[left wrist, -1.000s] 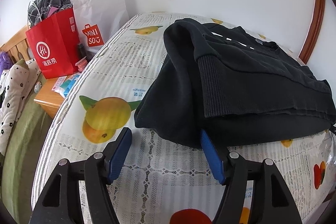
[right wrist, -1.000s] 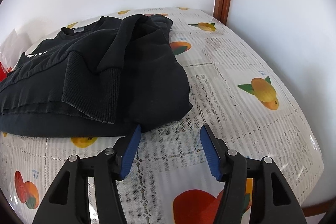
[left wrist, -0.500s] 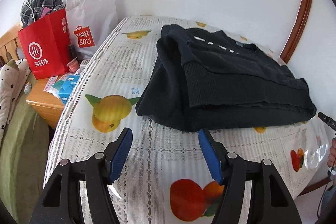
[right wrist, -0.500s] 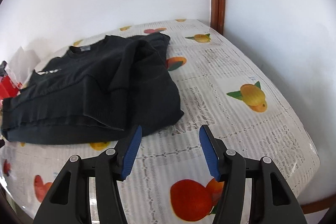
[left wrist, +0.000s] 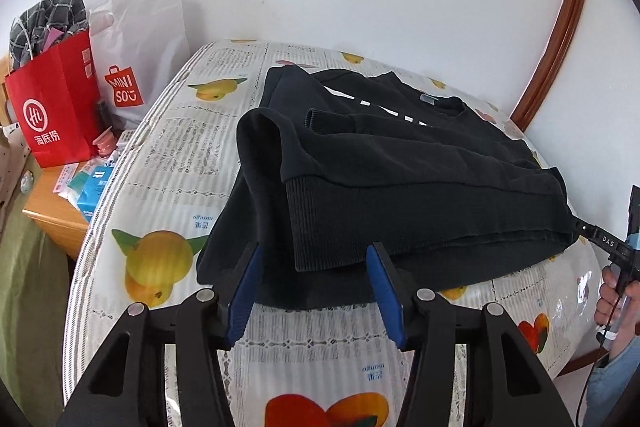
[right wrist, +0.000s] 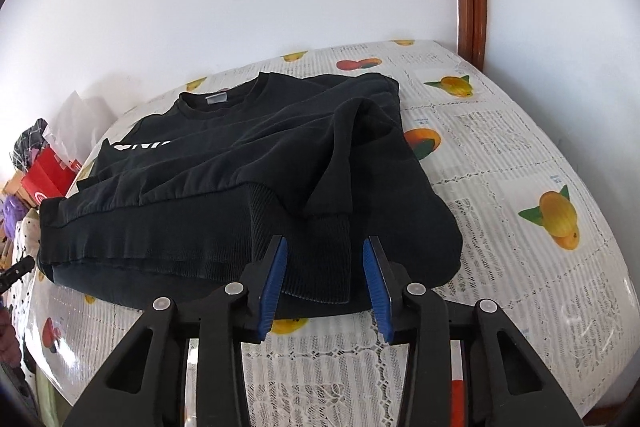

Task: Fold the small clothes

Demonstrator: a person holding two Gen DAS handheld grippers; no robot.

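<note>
desk [left wrist: 168, 155]: I see a fruit-print lace cover under clear plastic | on it: I see one black sweatshirt [left wrist: 400, 163], partly folded, both sleeves laid across the body, hem toward me | position: I see it mid-desk, bare cover showing on every side

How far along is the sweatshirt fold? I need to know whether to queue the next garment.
Done: both sleeves of the black sweatshirt lie folded in across its body on the fruit-print tablecloth. In hand: nothing is gripped; the left gripper and right gripper are both open at the ribbed hem edge. Left: probably folding the hem up toward the collar.
</note>
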